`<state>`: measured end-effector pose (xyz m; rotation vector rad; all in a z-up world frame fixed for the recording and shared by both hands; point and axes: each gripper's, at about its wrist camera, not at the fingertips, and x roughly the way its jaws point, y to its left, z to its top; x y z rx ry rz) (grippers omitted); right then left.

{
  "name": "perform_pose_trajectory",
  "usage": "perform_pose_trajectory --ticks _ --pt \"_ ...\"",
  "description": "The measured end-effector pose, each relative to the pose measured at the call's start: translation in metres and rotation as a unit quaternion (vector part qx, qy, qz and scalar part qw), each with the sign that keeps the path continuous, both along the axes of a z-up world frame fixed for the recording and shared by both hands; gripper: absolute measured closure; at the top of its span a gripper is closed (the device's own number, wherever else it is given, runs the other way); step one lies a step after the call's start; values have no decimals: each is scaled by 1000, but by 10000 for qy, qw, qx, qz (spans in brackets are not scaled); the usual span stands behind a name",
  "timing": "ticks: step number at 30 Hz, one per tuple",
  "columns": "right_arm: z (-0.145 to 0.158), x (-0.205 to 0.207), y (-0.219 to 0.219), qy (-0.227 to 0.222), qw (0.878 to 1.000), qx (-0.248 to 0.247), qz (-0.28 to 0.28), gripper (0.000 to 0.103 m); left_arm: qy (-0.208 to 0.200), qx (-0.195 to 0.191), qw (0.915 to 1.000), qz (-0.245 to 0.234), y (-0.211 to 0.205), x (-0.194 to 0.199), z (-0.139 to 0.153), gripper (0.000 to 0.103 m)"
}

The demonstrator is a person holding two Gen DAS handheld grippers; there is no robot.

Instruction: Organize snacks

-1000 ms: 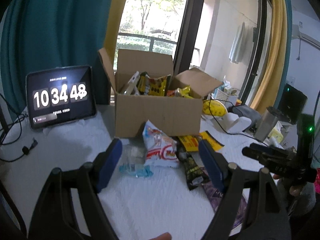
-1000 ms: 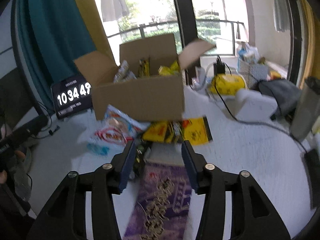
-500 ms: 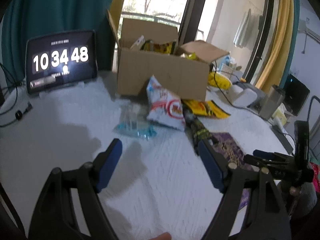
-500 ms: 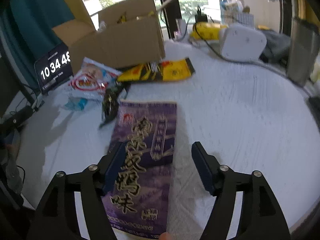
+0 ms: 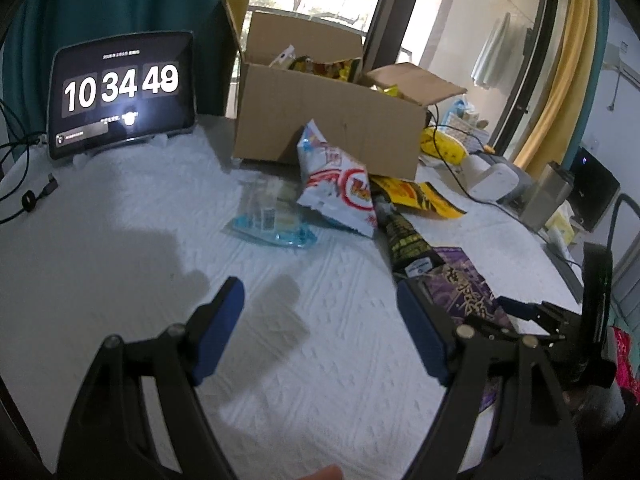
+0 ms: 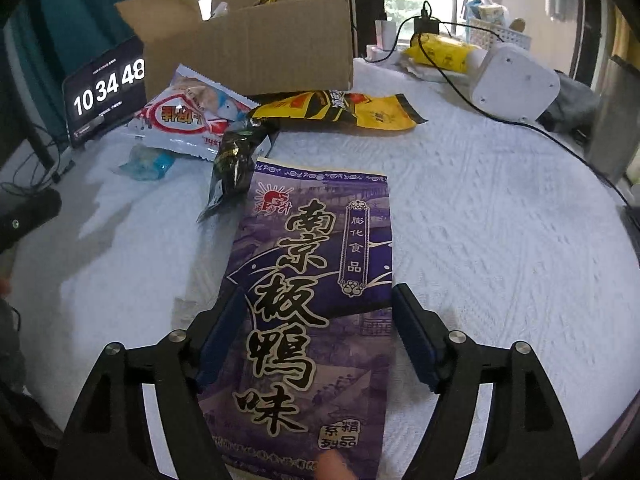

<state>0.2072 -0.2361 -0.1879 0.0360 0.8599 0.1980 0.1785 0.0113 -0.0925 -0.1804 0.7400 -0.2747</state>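
Tabletop [image 6: 500,208], white textured cover; its rounded near edge shows at lower right in the right wrist view; wide bare cover to the right of the purple packet and at lower left in the left wrist view.

Cardboard box [image 5: 328,128], flaps open, at the far side of the tabletop; snack packets stand inside it; tablet clock [image 5: 120,92] propped to its left, cables beyond that at the left edge.

Loose snacks in front of the box, close together: white and red packet [image 5: 336,188] leaning on the box front; clear blue-edged packet [image 5: 272,220] just to its left; yellow packet [image 6: 340,110] lying along the box's foot; dark packet [image 6: 236,160] between these and the purple one, its lower end overlapping the purple packet's top corner.

Purple packet [image 6: 316,280], large, flat on the cover, long axis running toward the right claw.

Right claw [image 6: 318,320]: jaws opening; the purple packet lies between them, its side edges close to both pads, pads not seen pressing on it.

Left claw [image 5: 320,320]: jaws wide apart, nothing between them but bare cover; the loose snacks lie ahead of it, apart; the purple packet sits just beside its right finger.

Far right of the tabletop: white device [image 6: 516,80] with a black cord, yellow bag, grey metal container near the edge.
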Motion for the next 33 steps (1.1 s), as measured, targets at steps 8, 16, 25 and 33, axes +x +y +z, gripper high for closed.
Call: perform_pose_trajectory --ticks 8,16,25,33 --pt "1 -7 5 -147 9990 147 398 67 92 104 9999 -84 -14 7 -1 23" --pt "8 -3 -11 -230 9981 350 444 86 163 324 9992 -179 -37 19 4 23" --pt "25 14 -61 -541 9958 713 207 89 347 613 9962 -514 -91 49 3 23" --pt "34 36 -102 -700 9924 1013 48 89 568 787 9922 -776 -132 82 -12 23"
